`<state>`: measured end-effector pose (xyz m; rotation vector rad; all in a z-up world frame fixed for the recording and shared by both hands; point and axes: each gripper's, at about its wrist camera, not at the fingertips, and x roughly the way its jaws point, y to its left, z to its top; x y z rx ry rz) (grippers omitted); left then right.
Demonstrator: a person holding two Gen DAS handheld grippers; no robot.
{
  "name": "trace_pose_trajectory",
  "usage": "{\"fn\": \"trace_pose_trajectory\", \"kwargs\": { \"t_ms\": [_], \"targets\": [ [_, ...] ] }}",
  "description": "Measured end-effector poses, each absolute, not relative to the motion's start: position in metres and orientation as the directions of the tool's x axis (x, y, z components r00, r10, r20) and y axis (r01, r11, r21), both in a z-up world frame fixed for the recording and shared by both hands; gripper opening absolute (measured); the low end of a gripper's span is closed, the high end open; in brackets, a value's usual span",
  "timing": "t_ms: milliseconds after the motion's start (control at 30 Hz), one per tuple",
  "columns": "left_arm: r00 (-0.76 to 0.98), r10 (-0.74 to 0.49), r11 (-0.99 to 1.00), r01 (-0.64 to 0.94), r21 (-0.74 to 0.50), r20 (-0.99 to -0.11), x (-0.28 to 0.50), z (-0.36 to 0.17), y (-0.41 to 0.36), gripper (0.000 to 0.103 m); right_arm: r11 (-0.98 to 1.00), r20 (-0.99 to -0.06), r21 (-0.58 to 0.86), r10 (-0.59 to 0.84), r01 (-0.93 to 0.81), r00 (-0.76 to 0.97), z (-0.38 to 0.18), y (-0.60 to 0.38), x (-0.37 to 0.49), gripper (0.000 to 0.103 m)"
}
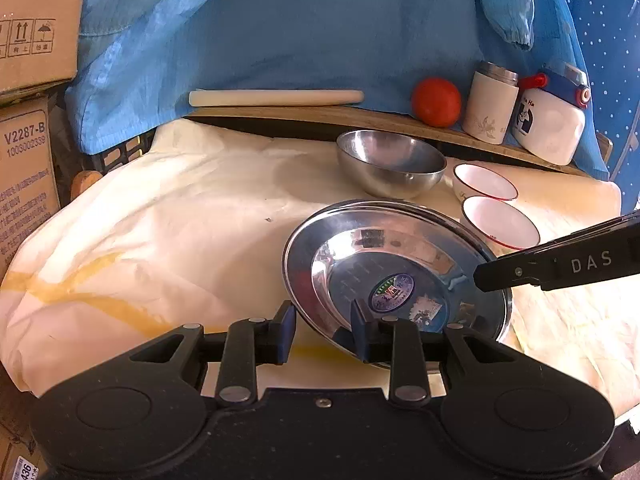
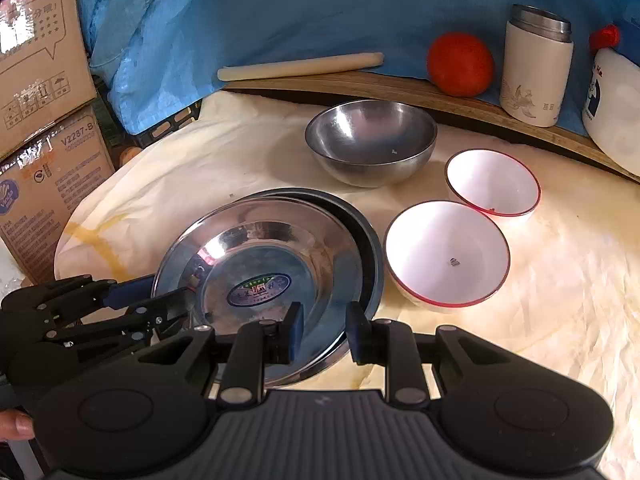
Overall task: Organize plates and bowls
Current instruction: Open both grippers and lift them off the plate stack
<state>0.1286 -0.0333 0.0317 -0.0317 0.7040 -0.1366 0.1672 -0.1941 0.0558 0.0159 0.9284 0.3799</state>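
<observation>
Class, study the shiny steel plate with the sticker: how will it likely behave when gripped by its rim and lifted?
The steel plate looks thin and rigid, so probably light and unbending. Its polished, mirror-like surface suggests the rim may slip between the pads. It sits nested on a darker plate, so it may slide or clatter against that when tilted.

Place: a makeshift kitchen corner in a storage-like room.
Table: covered with a wrinkled cream cloth (image 2: 540, 300) with yellow stains.
Dishes: a steel plate (image 2: 260, 248), a steel bowl (image 2: 372, 140) and two white bowls with red rims (image 2: 446, 256) stand on the cloth.
Back ledge: a wooden board (image 1: 360, 118) carries a rolling pin (image 1: 276, 97), a tomato (image 1: 436, 102), a cream flask (image 1: 490, 106) and a white jug (image 1: 552, 120).
Backdrop: blue fabric (image 1: 300, 32) hangs behind.
Left side: stacked cardboard boxes (image 1: 24, 80) with printed shipping marks.
</observation>
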Motion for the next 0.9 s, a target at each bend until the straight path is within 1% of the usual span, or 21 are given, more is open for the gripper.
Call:
{"fn": "trace_pose_trajectory", "kwargs": {
  "t_ms": [100, 167, 200, 267, 300, 333, 367, 500, 567, 633, 667, 733, 900],
  "targets": [
    [0.753, -0.145, 0.989, 0.117, -0.087, -0.641, 0.128, 0.031, -0.032, 0.035, 0.933, -0.775, 0.174, 0.327, -0.315, 0.541, 0.056, -0.193, 0.167, 0.028],
    [0.754, -0.144, 0.989, 0.117, -0.085, -0.641, 0.128, 0.031, -0.031, 0.045, 0.932, -0.773, 0.178, 0.331, -0.315, 0.542, 0.056, -0.194, 0.166, 0.029],
    [0.755, -0.145, 0.989, 0.118, -0.085, -0.64, 0.128, 0.03, -0.03, 0.047, 0.932, -0.771, 0.18, 0.332, -0.315, 0.543, 0.056, -0.194, 0.166, 0.029],
    [0.758, -0.154, 0.988, 0.121, -0.095, -0.634, 0.127, 0.03, -0.028, 0.056, 0.932, -0.767, 0.18, 0.333, -0.315, 0.548, 0.056, -0.196, 0.165, 0.03],
    [0.76, -0.16, 0.987, 0.123, -0.103, -0.63, 0.126, 0.031, -0.027, 0.059, 0.931, -0.764, 0.182, 0.336, -0.315, 0.55, 0.056, -0.197, 0.165, 0.033],
    [0.764, -0.165, 0.986, 0.122, -0.11, -0.624, 0.126, 0.032, -0.026, 0.064, 0.931, -0.761, 0.188, 0.34, -0.314, 0.552, 0.056, -0.197, 0.164, 0.036],
    [0.768, -0.167, 0.986, 0.12, -0.116, -0.619, 0.125, 0.032, -0.024, 0.067, 0.93, -0.759, 0.194, 0.344, -0.313, 0.553, 0.056, -0.199, 0.164, 0.038],
    [0.784, -0.168, 0.985, 0.109, -0.134, -0.598, 0.125, 0.037, -0.019, 0.074, 0.927, -0.744, 0.213, 0.359, -0.31, 0.564, 0.059, -0.204, 0.162, 0.049],
    [0.792, -0.171, 0.984, 0.104, -0.146, -0.586, 0.126, 0.038, -0.016, 0.081, 0.923, -0.732, 0.227, 0.372, -0.31, 0.571, 0.06, -0.207, 0.161, 0.055],
    [0.8, -0.171, 0.983, 0.094, -0.16, -0.576, 0.127, 0.039, -0.014, 0.082, 0.919, -0.718, 0.244, 0.385, -0.309, 0.579, 0.062, -0.211, 0.16, 0.063],
    [0.802, -0.168, 0.982, 0.087, -0.166, -0.574, 0.128, 0.039, -0.012, 0.083, 0.918, -0.711, 0.251, 0.39, -0.308, 0.585, 0.063, -0.213, 0.16, 0.065],
    [0.804, -0.164, 0.981, 0.073, -0.178, -0.572, 0.131, 0.039, -0.009, 0.084, 0.915, -0.698, 0.262, 0.4, -0.308, 0.594, 0.065, -0.217, 0.159, 0.075],
    [0.807, -0.157, 0.978, 0.048, -0.201, -0.569, 0.138, 0.04, -0.004, 0.09, 0.907, -0.675, 0.293, 0.421, -0.304, 0.606, 0.068, -0.228, 0.16, 0.085]
  ]
}}
